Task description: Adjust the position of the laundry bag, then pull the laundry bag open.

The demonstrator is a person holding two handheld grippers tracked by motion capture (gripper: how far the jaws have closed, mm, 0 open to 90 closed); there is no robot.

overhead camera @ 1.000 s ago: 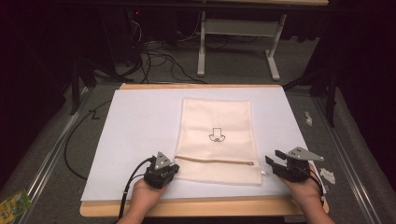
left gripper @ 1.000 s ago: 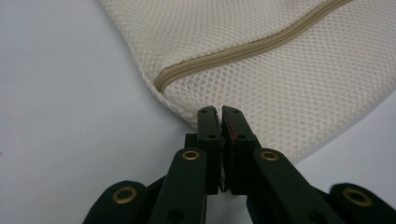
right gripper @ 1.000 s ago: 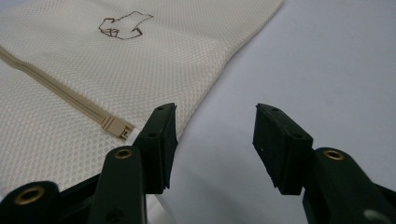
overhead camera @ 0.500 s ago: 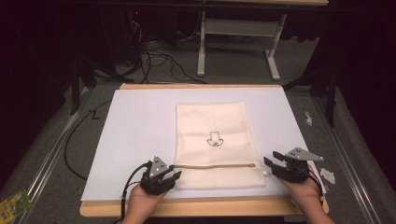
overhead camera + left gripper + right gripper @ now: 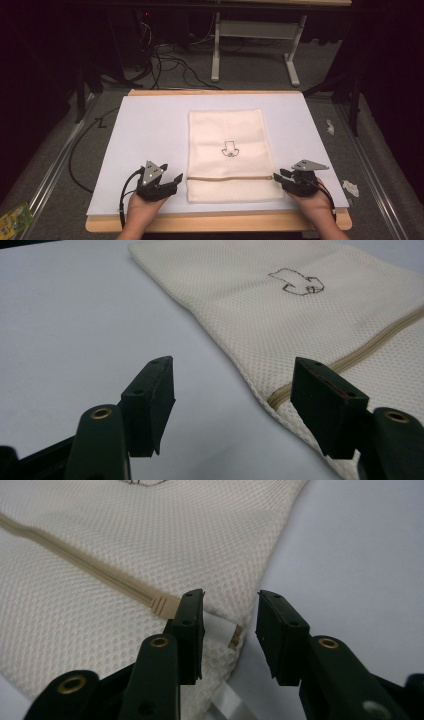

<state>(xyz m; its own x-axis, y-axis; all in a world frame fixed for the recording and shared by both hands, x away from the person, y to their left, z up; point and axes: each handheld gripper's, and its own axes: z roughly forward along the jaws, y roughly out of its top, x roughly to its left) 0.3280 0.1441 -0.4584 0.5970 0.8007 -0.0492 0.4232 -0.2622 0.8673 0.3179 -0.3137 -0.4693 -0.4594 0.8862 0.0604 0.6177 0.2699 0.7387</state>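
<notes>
Two tongs, left (image 5: 172,180) and right (image 5: 276,176), flanking mesh bag (image 5: 230,150)

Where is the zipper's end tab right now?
In the right gripper view, the zipper tab lies at the mesh bag's edge, just beside the right gripper's open jaws.

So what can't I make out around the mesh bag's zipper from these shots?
- Zipper pull: right gripper view, the right gripper's fingers cover that end of the zipper.
- Mesh bag's contents: all views, fabric hides them.
- Embroidered mark: high view, too small to read.
</notes>
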